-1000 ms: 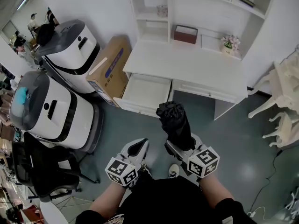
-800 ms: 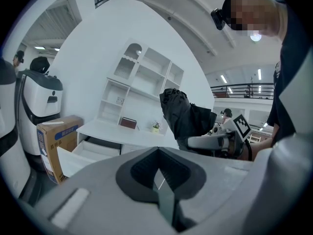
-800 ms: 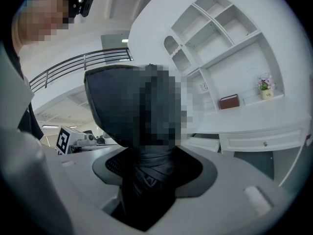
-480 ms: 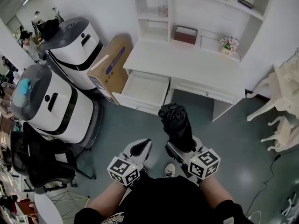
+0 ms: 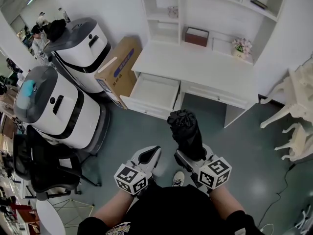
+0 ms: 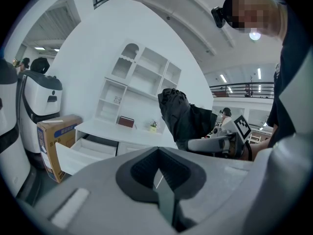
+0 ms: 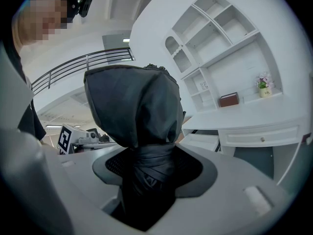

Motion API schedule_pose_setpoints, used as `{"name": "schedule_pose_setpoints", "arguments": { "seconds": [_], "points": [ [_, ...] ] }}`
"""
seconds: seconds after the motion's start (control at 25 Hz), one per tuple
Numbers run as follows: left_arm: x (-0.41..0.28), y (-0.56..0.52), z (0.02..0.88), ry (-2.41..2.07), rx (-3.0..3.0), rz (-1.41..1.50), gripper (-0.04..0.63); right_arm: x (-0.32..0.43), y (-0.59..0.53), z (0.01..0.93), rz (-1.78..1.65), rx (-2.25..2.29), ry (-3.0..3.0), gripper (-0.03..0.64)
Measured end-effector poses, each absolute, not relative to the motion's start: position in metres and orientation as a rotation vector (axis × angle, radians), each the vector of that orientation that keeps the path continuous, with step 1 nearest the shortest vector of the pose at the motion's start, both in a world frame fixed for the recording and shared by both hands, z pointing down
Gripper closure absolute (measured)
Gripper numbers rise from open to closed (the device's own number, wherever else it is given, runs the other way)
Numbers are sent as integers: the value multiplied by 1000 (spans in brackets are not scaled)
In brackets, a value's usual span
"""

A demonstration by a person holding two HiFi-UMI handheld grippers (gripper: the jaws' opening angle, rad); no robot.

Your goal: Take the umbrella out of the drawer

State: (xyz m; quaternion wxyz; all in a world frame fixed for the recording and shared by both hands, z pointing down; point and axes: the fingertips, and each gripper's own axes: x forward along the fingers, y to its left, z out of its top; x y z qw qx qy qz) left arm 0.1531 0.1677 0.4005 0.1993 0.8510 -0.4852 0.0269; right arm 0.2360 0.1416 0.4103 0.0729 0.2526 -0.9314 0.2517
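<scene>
**Right gripper.** Your right gripper (image 5: 191, 153) is clamped on the folded black umbrella (image 5: 185, 130). In the right gripper view, both jaws press into the wrapped, narrower part of the umbrella (image 7: 133, 106). The bunched fabric end rises above the right gripper (image 7: 146, 180) and fills the middle of that view. The part below the jaws is hidden, so you cannot tell which end of the umbrella you are holding.

**Left gripper.** Your left gripper (image 5: 148, 156) is held just beside the right one, close to your body. In the left gripper view, the jaws of the left gripper (image 6: 159, 180) are pressed together with nothing between them. Only a thin pale sliver shows in the notch, probably the background seen through it. The umbrella (image 6: 177, 115) stands to the right of it and does not touch it.

**Task object and drawer.** The umbrella is out of the drawer (image 5: 146, 109) and is held roughly upright over the grey floor (image 5: 142, 136), in front of the white desk (image 5: 195, 65). The drawer stands pulled open on the desk's left side, showing its bare white bottom. A cardboard box (image 5: 117, 70) leans beside it.
</scene>
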Motion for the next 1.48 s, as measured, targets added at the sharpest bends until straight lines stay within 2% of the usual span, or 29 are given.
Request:
{"name": "schedule_pose_setpoints", "arguments": {
  "seconds": [1.48],
  "points": [
    [162, 160, 406, -1334, 2382, 96, 594, 241, 136, 418, 795, 772, -2792, 337]
  ]
}}
